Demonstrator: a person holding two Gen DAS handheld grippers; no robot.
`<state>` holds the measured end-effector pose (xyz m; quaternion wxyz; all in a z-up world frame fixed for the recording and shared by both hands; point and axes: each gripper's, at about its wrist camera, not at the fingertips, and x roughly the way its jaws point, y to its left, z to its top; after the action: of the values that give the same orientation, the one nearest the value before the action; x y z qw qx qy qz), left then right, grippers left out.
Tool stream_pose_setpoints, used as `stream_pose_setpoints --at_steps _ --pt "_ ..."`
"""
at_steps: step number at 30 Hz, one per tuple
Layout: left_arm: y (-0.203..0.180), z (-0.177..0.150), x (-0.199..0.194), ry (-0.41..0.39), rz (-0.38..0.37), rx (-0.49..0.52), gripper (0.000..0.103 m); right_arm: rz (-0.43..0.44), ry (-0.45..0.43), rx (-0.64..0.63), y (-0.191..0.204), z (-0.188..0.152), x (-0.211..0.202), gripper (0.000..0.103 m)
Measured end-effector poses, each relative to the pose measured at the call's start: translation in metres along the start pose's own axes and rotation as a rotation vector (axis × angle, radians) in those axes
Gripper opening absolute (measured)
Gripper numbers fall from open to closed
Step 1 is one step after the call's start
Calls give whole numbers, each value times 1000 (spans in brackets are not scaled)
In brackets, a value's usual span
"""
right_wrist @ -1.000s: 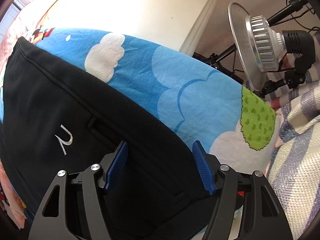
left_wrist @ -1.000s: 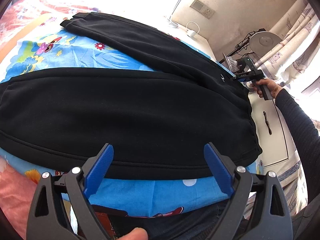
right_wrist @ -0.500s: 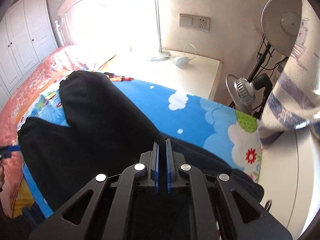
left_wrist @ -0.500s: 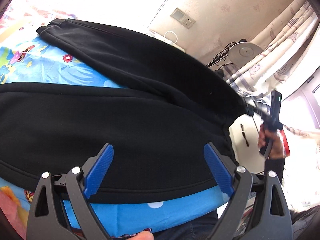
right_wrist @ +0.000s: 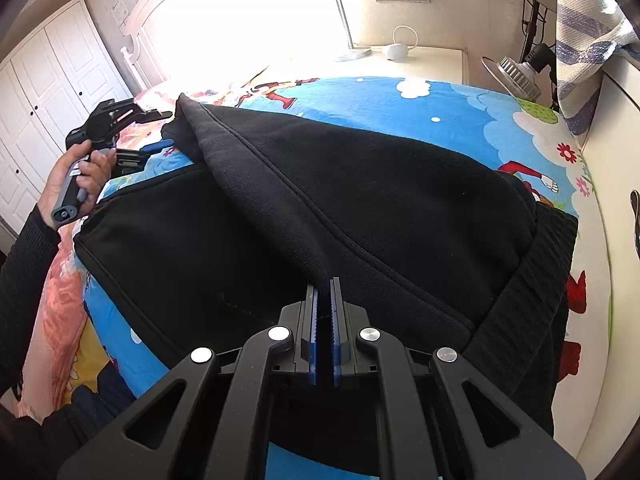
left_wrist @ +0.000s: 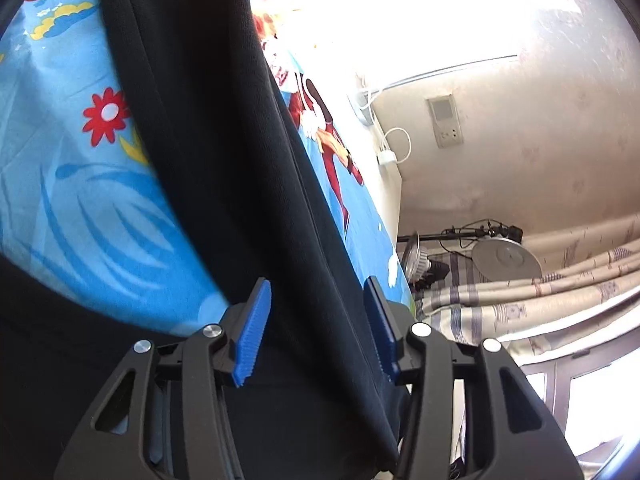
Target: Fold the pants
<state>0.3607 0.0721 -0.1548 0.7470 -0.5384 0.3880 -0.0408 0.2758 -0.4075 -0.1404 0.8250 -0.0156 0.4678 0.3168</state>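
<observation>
Black pants [right_wrist: 360,200] lie on a blue cartoon bedsheet [right_wrist: 460,112]. My right gripper [right_wrist: 323,312] is shut on a fold of the pants near the waistband and holds it raised in a ridge. My left gripper [left_wrist: 316,328] is open, its blue pads either side of the far leg's fabric [left_wrist: 208,120] near the cuff end. In the right wrist view the left gripper [right_wrist: 160,130] shows at the far leg's cuff, jaws apart around the cloth. The near leg lies flat under the raised one.
A white nightstand [right_wrist: 420,60] with a charger stands at the bed's far side. A studio lamp [right_wrist: 516,72] and striped curtain [right_wrist: 584,40] are at the right. White wardrobe doors [right_wrist: 52,92] stand at the left. A white cabinet [right_wrist: 616,160] borders the bed's right edge.
My left gripper moved from the near leg across to the far leg's cuff end. My right gripper closed on the pants at the waist and lifted the fabric.
</observation>
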Motion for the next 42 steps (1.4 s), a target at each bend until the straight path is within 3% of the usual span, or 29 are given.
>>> stream_pose_setpoints --at_steps 6,7,8,9,11,15,20,21,23,25,26,30,34,35,38,40,41,42 --pt "15 42 47 40 89 -100 44 9 13 -7 -2 0 1 7" --pt "20 45 52 37 90 -108 35 11 12 -5 -2 1 0 7" --pt "20 48 54 33 85 -98 12 12 11 -5 -2 1 -1 7" --pt "19 49 51 22 73 -87 6 11 10 -4 -2 2 -3 7" --pt "12 41 29 -15 17 -61 5 -4 13 1 -4 0 -5 7" --pt "0 -16 -44 -86 -46 42 5 -21 0 60 -17 -15 -27 7" --pt "51 -123 -99 -45 -6 70 5 -82 56 149 -38 -50 -37 8" --pt "66 -141 -101 -21 1 56 5 -93 66 170 -40 -58 -38 13" --pt "91 -166 -106 -5 27 39 5 -102 67 221 -42 -71 -44 32" --pt "106 -175 -109 -20 21 32 5 -159 41 274 -46 -80 -57 74" --pt "113 -178 -111 -19 11 20 5 -175 18 294 -48 -83 -64 77" --pt "109 -178 -106 -20 2 42 5 -156 -37 402 -63 -87 -81 77" --pt "116 -182 -113 -26 -23 32 5 -115 -46 522 -81 -84 -71 72" --pt "115 -183 -111 -26 -24 25 7 -110 -42 538 -83 -83 -66 72" --pt "126 -181 -115 -35 -33 -15 27 -105 -30 565 -85 -80 -52 72" --pt "126 -180 -113 -38 -35 -15 28 -125 -42 579 -86 -79 -48 71" --pt "125 -179 -111 -37 -39 -11 28 -141 -50 589 -87 -78 -48 68" --pt "124 -178 -110 -38 -39 -7 28 -173 -58 591 -88 -78 -49 53"
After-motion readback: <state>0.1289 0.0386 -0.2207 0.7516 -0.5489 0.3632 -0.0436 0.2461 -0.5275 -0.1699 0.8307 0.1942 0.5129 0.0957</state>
